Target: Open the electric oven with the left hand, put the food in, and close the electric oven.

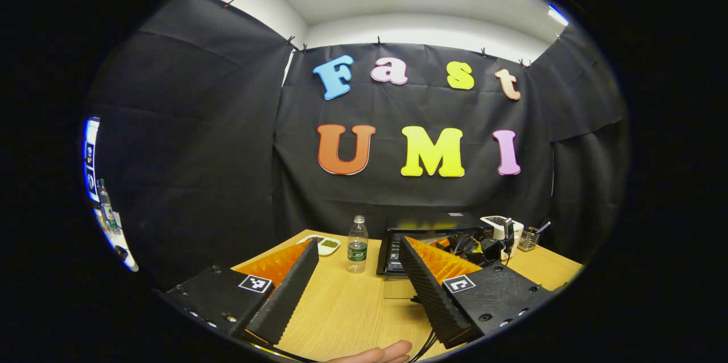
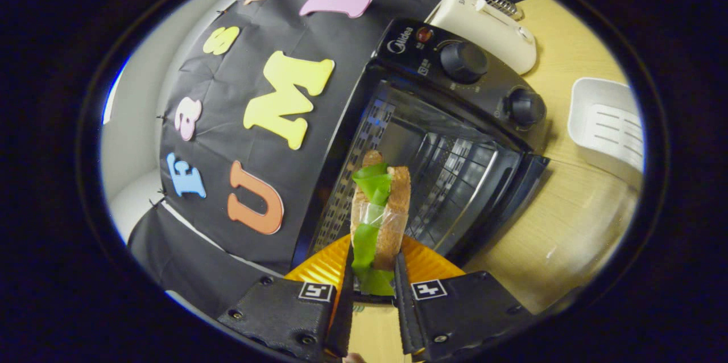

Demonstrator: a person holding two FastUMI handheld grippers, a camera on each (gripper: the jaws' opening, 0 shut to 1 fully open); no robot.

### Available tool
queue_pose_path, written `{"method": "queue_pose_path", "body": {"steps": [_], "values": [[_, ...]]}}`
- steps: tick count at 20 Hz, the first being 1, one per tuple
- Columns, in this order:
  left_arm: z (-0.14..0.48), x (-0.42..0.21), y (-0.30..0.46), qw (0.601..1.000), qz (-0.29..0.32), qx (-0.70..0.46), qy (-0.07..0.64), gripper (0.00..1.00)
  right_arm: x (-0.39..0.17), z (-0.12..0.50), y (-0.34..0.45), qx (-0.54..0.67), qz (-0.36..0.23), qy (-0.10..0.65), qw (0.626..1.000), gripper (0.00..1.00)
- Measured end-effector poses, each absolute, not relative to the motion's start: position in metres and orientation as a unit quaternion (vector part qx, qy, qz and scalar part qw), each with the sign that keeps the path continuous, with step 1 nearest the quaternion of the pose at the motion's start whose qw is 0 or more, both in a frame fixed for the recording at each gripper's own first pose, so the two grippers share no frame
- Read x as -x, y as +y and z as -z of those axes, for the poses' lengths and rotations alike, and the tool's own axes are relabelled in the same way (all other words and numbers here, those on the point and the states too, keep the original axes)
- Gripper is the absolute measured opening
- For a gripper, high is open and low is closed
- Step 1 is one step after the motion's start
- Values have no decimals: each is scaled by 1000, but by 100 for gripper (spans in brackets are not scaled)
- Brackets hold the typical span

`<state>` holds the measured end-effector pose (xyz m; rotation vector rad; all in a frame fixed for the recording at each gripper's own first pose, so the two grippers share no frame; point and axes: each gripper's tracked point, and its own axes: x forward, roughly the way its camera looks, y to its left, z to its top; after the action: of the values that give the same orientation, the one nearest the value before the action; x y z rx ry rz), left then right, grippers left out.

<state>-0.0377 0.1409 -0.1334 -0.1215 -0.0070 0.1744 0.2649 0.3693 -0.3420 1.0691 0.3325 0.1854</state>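
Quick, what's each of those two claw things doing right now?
Left gripper: open, holding nothing, above the wooden table.
Right gripper: shut on the wrapped brown-bread sandwich with green lettuce.

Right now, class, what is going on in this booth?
A person is loading a sandwich into the electric oven. The right gripper has its jaws closed on the sandwich and holds it in front of the oven, whose door is already open with the rack visible inside. The left gripper hangs back over the wooden table with its jaws apart and nothing between them, facing a water bottle. The food is not yet on the rack, and the door remains to be closed.
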Motion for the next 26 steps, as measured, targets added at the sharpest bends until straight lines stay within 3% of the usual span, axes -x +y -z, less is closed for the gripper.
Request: {"method": "queue_pose_path", "body": {"steps": [2,6,7,8,13,17,18,19,20,21,23,24,25,26], "values": [[146,39,142,994,-80,75,14,93,-283,349,375,-475,-59,136,868,37],[145,38,154,993,-81,82,5,93,-307,371,388,-453,-34,141,880,37],[146,35,154,993,-82,80,6,94,-310,376,390,-449,-34,146,881,28],[149,32,152,994,-80,79,7,94,-313,380,390,-446,-31,148,882,37],[158,27,141,995,-72,68,21,94,-320,386,387,-437,-16,151,887,40],[162,25,142,994,-79,61,33,94,-318,385,389,-386,-20,168,907,47],[163,26,143,994,-81,62,35,94,-318,387,388,-364,-20,176,914,55],[164,25,142,994,-81,63,38,94,-317,388,387,-341,-20,180,922,46],[162,23,140,994,-81,63,39,94,-316,388,387,-322,-18,182,929,68],[160,23,139,994,-82,62,39,94,-316,387,386,-304,-19,182,935,58],[157,22,138,994,-84,58,34,94,-313,385,384,-271,-29,185,944,65],[157,22,136,994,-85,58,34,94,-310,385,385,-253,-34,193,947,86],[156,24,134,994,-85,58,34,94,-309,387,385,-233,-40,203,950,77],[158,25,133,994,-86,58,34,94,-306,389,386,-208,-45,214,953,92]]}}
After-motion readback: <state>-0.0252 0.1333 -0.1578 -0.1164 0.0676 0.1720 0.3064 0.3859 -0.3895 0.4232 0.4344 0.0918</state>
